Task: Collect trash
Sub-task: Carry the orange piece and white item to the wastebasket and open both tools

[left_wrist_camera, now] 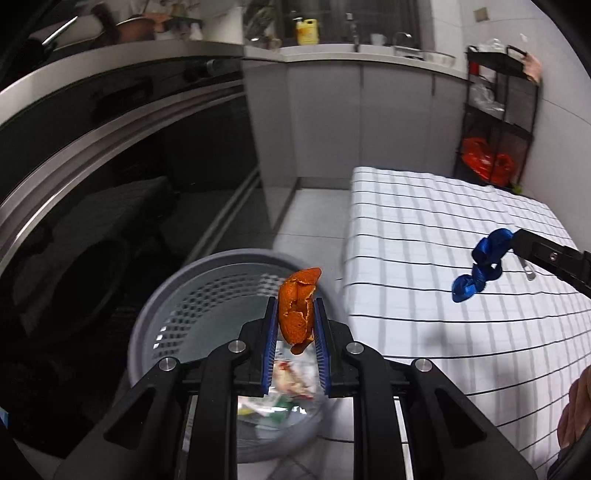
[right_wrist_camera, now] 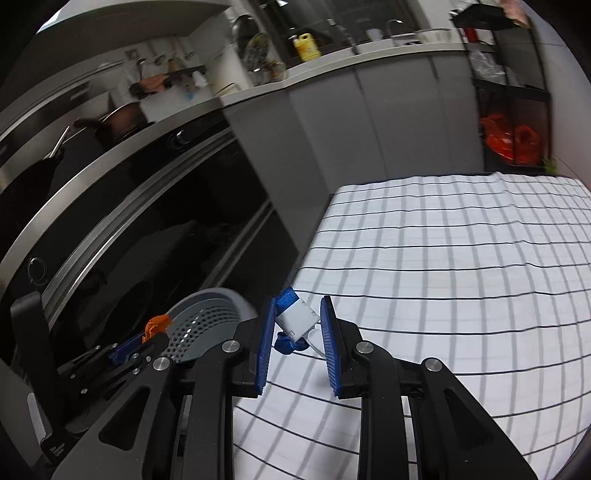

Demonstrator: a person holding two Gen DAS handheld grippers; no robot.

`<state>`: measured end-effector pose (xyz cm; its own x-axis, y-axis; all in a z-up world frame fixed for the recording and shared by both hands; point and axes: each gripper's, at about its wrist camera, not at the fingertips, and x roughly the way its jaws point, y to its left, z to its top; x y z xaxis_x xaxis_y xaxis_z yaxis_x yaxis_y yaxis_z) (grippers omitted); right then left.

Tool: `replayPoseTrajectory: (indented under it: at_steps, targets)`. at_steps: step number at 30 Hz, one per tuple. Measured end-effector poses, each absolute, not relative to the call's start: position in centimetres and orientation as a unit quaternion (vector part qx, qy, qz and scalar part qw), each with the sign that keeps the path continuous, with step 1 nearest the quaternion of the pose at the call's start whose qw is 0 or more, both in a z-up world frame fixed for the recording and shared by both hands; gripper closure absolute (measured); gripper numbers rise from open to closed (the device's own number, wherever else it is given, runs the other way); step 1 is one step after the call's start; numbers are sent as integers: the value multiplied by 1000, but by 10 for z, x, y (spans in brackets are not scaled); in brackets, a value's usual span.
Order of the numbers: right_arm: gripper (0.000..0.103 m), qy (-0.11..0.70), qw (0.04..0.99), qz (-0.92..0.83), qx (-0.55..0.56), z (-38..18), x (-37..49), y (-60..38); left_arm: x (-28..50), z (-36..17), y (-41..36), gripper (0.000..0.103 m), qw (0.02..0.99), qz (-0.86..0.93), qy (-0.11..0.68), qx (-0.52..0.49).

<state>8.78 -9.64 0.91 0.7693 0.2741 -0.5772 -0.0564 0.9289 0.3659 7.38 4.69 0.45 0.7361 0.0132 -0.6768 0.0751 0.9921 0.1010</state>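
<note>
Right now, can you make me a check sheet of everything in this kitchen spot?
Surface: table under a white checked cloth.
Job's things: orange peel above the grey bin, which already holds wrappers; blue ribbon with a white tag, above the table.
Clutter: a small metal clip on the cloth.
Grippers: left gripper shut on the peel; right gripper shut on the tag.
Cables: nothing seen.
Surroundings: dark oven front, counter with a yellow bottle, black rack holding red bags.
</note>
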Motion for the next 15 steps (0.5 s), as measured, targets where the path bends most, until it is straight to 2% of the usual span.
replayPoseTrajectory:
  at_steps: [6,15]
  targets:
    - [79,342,918,128,154,2,109,-45,81,-6,101,84,922,31,384,31]
    - [79,363,907,168,129,-12,132,14,80,-18,133,84,914,51,403,18]
